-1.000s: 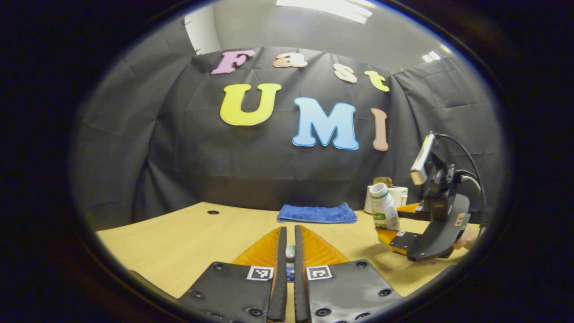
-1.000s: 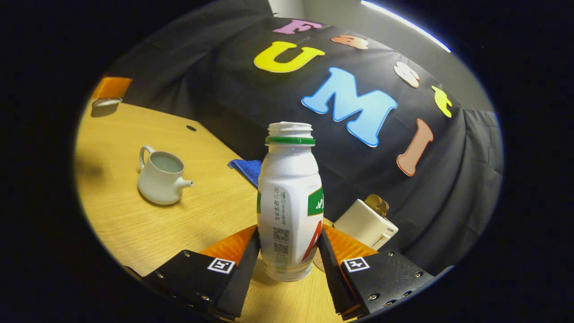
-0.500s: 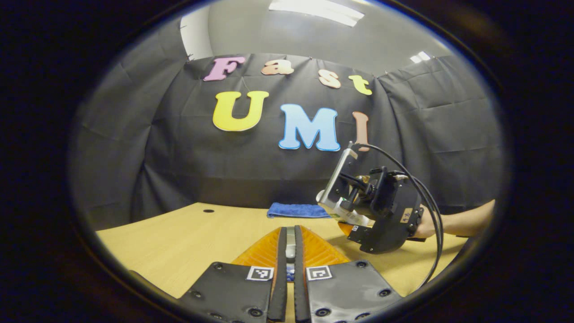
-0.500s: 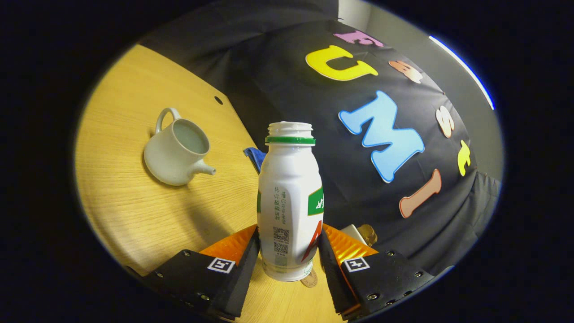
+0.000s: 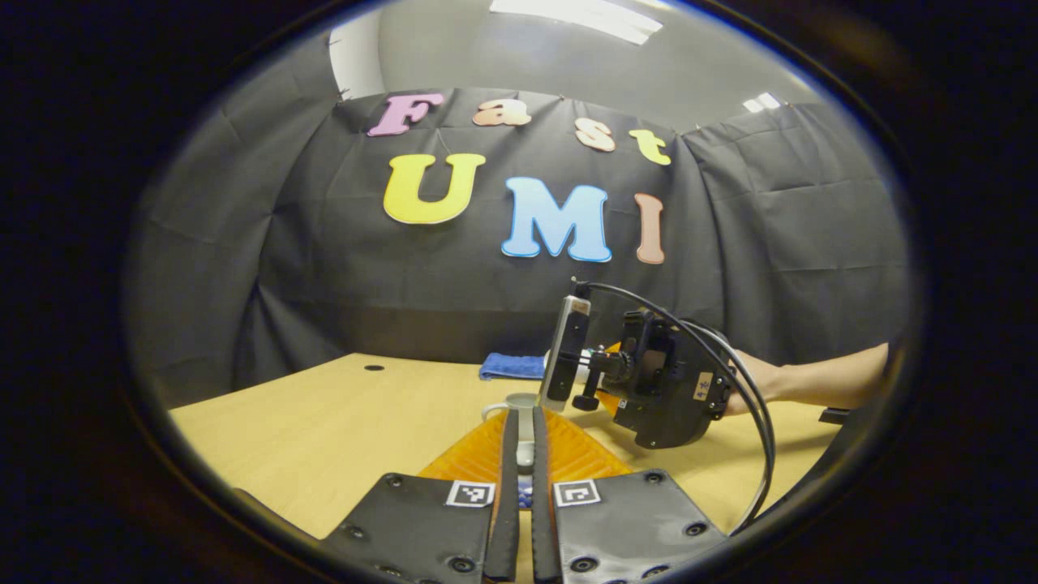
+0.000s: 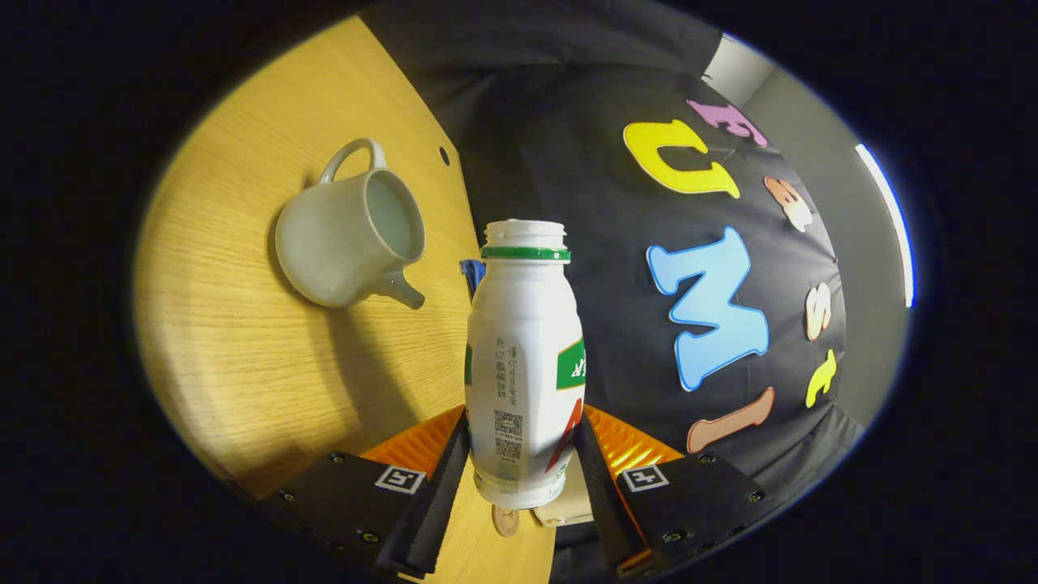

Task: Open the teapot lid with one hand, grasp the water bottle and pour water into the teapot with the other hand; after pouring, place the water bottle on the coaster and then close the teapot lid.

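The right tongs [image 6: 519, 454] clench the white plastic bottle with a green neck ring [image 6: 523, 365], tilted toward the lidless white ceramic teapot [image 6: 349, 235] on the counter [image 6: 227, 357] at upper left. The left tongs [image 5: 520, 454] pinch something small, likely its lid. Judging by this, bring the mouth over the opening before tipping further.

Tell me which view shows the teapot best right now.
Right gripper view: the teapot is whole there, with open mouth, handle and spout, beside the held water bottle. Left gripper view catches just a sliver of it, above the left gripper.
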